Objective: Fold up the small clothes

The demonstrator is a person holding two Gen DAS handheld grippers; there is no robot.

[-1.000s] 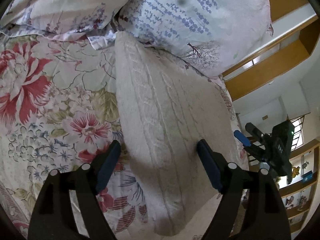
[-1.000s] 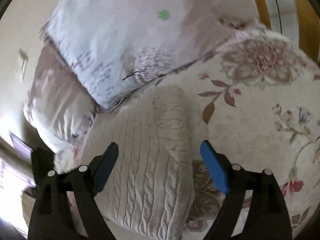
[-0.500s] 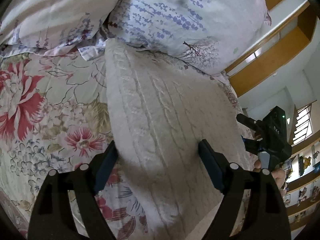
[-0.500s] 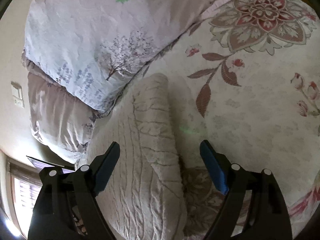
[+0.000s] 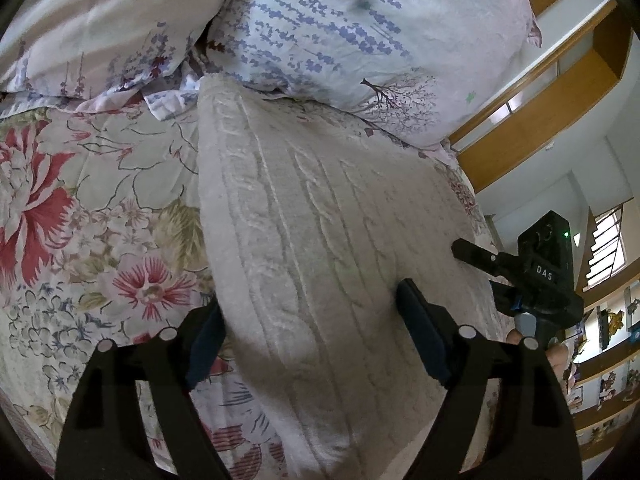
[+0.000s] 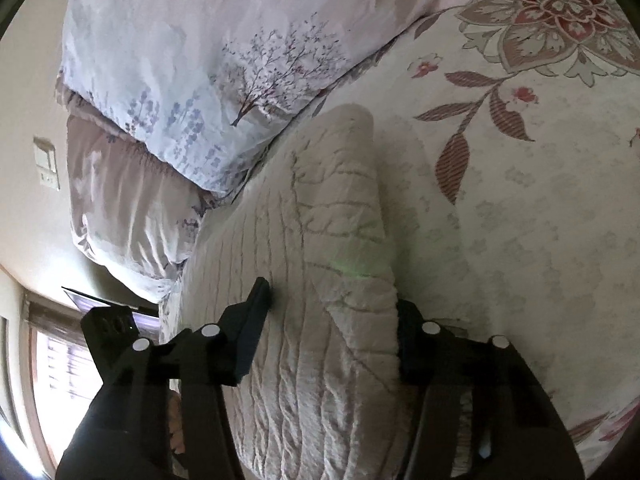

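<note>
The cream cable-knit sweater (image 5: 320, 248) is laid lengthwise on the floral bedspread (image 5: 80, 200), its far end touching the pillows (image 5: 360, 32) at the bed's head. Its near end is straddled by the left gripper (image 5: 308, 336) and right gripper (image 6: 332, 320), fingers wide, nothing clamped. Both long edges should be pinched evenly, it is judged, so the thick knit folds squarely.

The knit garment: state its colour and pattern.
The knit garment is cream-white with raised cable ribs, clearest in the left wrist view.
</note>
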